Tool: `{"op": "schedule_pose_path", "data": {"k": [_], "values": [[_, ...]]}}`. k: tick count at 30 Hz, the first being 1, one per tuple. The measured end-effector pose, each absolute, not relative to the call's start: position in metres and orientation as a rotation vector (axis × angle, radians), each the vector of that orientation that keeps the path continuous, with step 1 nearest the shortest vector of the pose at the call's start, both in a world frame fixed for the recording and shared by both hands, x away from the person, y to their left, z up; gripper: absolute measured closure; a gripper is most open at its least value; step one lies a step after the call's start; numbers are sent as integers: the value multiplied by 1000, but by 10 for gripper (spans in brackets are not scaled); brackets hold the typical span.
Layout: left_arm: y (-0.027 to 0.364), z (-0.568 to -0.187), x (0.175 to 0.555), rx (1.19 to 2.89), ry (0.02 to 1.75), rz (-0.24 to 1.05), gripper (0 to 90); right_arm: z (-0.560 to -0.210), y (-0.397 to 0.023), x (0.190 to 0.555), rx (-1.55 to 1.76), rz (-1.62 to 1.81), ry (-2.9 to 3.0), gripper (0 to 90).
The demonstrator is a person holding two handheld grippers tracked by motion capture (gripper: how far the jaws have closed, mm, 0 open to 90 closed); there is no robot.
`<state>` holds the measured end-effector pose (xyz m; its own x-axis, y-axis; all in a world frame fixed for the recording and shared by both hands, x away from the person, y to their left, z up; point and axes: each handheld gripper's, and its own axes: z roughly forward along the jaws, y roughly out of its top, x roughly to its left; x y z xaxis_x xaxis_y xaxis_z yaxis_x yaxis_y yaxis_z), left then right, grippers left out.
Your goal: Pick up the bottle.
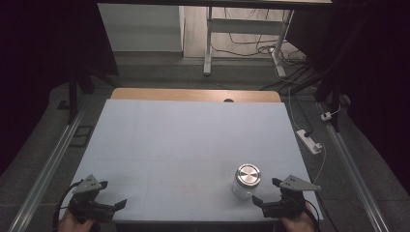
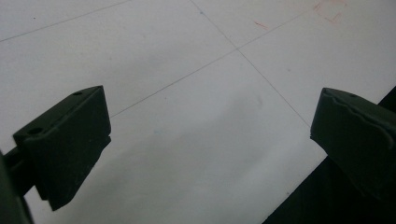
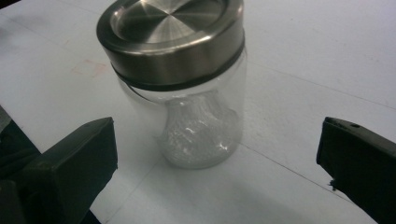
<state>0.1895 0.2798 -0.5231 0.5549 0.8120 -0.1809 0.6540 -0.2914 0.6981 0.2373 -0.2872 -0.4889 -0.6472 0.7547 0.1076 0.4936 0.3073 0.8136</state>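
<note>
Two claws are resting at the near edge of the pale surface (image 1: 183, 140), one in each of the person's hands. A glass jar (image 1: 244, 182) with a brushed steel lid (image 1: 248, 174) is standing upright toward the near right part of the surface, its long axis vertical, with something crumpled and translucent lying inside at the bottom.

The right claw (image 1: 267, 192) is sitting just beside the jar, to its right, and in the right gripper view the jar (image 3: 187, 93) is standing straight ahead, between the lines of the two spread jaws but beyond their tips. Its jaws are gaping wide and gripping nothing.

The left claw (image 1: 112, 195) is sitting well apart from the jar, also spread wide and carrying nothing, facing bare surface.

The right hand is clearly the nearer one. No brand, label or readable writing is showing on jar or lid.
</note>
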Motion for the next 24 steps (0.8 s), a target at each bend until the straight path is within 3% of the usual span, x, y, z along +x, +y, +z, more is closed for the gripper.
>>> {"op": "schedule_pose_path", "data": {"k": [24], "values": [[279,-524,191,2051,1175,257,0,-501,-254,257,1037,1183,2377,0]]}}
